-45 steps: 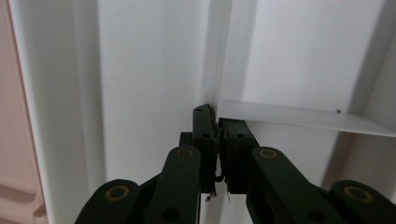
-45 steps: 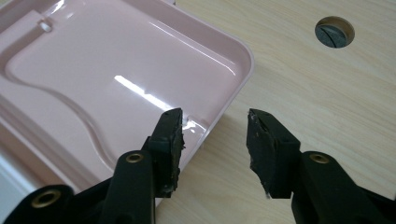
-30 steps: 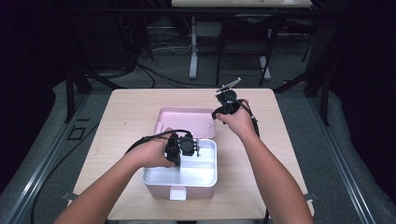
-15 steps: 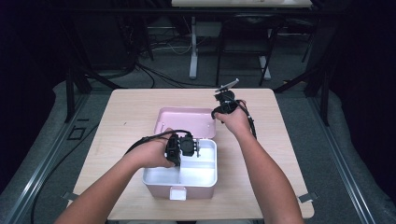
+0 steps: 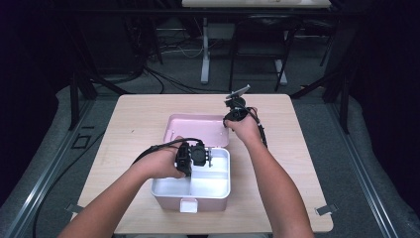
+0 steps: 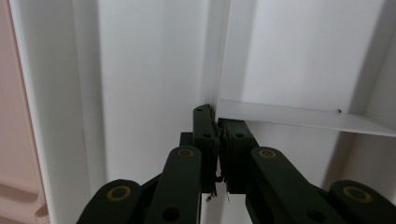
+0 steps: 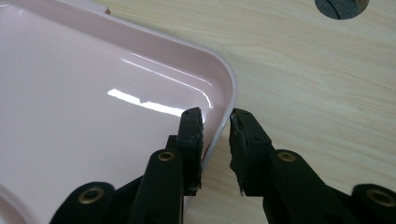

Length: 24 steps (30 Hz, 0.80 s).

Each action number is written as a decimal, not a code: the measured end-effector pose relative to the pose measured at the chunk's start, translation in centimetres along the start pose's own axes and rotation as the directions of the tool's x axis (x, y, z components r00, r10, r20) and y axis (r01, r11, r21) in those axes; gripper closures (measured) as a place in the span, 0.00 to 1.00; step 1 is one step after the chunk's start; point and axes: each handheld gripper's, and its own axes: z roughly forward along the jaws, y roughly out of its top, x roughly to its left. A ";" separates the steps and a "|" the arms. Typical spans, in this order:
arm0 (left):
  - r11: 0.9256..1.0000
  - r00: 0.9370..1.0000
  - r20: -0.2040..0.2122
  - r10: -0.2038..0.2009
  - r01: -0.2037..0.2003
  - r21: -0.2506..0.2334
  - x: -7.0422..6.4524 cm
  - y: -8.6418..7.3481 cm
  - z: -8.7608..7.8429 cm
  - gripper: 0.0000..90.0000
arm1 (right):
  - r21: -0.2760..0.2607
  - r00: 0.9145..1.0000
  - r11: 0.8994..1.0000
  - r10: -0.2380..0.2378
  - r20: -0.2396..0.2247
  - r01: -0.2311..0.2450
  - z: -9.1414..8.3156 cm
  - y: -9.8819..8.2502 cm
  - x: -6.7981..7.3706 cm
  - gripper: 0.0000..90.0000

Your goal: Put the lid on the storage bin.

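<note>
- Left gripper (image 6: pixel 218 133) is clamped tight on the white divider (image 6: pixel 299 116) inside the box (image 5: pixel 218 191), at the surface's near middle.
- Right gripper (image 7: pixel 215 122) has just been closing; its narrow jaws straddle the pink lid's (image 7: pixel 93 116) corner rim, not yet pressing.

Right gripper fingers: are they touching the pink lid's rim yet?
Cannot tell. In the right gripper view the fingers straddle the pink lid rim, jaws just closing; one finger overlaps it, the other shows a gap.

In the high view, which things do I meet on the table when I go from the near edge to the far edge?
White box → left gripper, held inside the box → pink lid, lying open behind the box → right gripper at the lid's far right corner → bare wooden table.
</note>
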 end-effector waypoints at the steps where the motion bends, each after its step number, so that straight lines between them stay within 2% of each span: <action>1: 1.000 1.000 -0.001 0.000 0.000 0.000 0.0 0.0 0.0 0.95 | 0.005 1.000 1.000 0.006 0.000 -0.006 0.1 0.0 0.1 0.83; 8: 1.000 1.000 -0.001 0.000 0.000 0.000 0.0 0.0 0.0 0.96 | 0.018 0.999 0.999 0.040 0.003 -0.040 0.6 0.2 0.0 0.85; 15: 1.000 1.000 -0.001 -0.002 0.002 -0.001 0.0 0.0 0.0 0.96 | 0.026 0.993 0.993 0.117 0.004 -0.117 0.6 0.3 0.0 0.88; 24: 1.000 1.000 -0.001 -0.002 0.002 -0.001 0.0 0.0 0.0 0.96 | 0.006 0.992 0.993 0.122 0.030 -0.122 0.0 0.4 0.4 0.90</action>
